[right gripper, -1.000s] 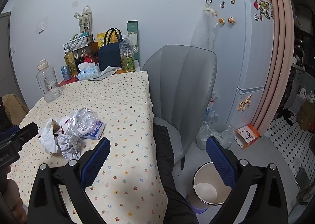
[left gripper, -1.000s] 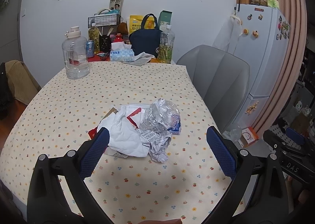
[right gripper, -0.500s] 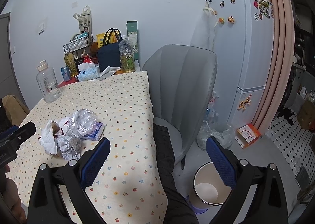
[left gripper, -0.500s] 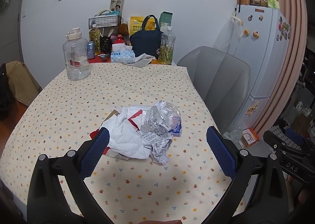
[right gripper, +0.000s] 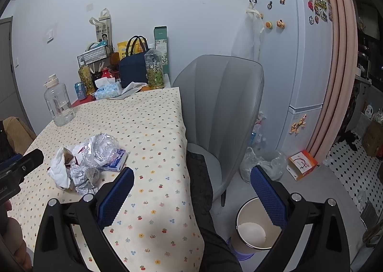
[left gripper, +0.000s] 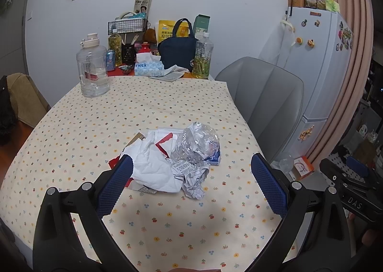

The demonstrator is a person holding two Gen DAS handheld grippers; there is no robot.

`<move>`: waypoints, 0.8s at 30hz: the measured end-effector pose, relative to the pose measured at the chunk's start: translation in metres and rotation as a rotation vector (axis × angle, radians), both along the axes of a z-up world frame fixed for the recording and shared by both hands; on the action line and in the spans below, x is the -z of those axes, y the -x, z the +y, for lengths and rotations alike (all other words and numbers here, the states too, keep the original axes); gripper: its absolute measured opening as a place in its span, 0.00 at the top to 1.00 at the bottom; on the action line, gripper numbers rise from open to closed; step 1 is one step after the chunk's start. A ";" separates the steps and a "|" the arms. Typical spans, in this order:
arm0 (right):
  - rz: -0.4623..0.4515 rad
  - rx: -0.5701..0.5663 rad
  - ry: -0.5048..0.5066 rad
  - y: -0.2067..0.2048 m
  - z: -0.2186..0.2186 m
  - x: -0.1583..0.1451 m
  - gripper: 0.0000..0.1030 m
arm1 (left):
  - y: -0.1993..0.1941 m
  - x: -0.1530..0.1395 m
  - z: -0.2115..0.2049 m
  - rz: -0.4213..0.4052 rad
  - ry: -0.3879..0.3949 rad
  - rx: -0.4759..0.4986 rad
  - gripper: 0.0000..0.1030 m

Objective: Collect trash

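A heap of trash [left gripper: 172, 159] lies on the dotted tablecloth [left gripper: 143, 109]: white crumpled paper [left gripper: 153, 166], a crushed clear plastic bottle [left gripper: 198, 142], a printed receipt wad [left gripper: 194, 178] and a small blue tissue pack [right gripper: 115, 163]. My left gripper [left gripper: 191, 183] hovers open just in front of the heap, nothing between its blue pads. My right gripper [right gripper: 191, 193] is open and empty over the table's right edge, the heap [right gripper: 86, 164] to its left. A white waste bin [right gripper: 253, 229] stands on the floor below it.
A grey chair [right gripper: 222, 109] stands beside the table. At the table's far end are a clear water jug [left gripper: 93, 70], tissue box [left gripper: 148, 68], navy bag [left gripper: 177, 49] and green drink bottle [left gripper: 203, 59]. A white fridge [right gripper: 292, 61] and plastic bags [right gripper: 261, 164] stand to the right.
The left gripper has drawn back and risen slightly, so the heap sits a little lower and farther in its view. The right gripper has barely moved. Both stay open.
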State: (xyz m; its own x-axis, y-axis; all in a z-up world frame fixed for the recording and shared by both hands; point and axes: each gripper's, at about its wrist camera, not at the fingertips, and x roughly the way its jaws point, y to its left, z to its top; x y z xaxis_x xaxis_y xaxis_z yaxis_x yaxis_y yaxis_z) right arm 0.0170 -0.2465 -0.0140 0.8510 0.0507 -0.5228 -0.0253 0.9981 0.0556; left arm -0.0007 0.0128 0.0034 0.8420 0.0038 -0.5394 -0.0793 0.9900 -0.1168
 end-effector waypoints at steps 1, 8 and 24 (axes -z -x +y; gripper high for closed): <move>-0.002 0.000 -0.001 0.000 0.000 0.000 0.07 | 0.000 0.000 0.000 0.000 -0.001 0.000 0.05; -0.001 -0.001 -0.003 0.001 0.000 0.000 0.07 | 0.002 0.001 -0.001 -0.002 0.001 0.002 0.05; -0.008 -0.001 -0.009 0.003 -0.002 0.000 0.07 | 0.003 0.002 -0.004 -0.005 0.009 0.014 0.05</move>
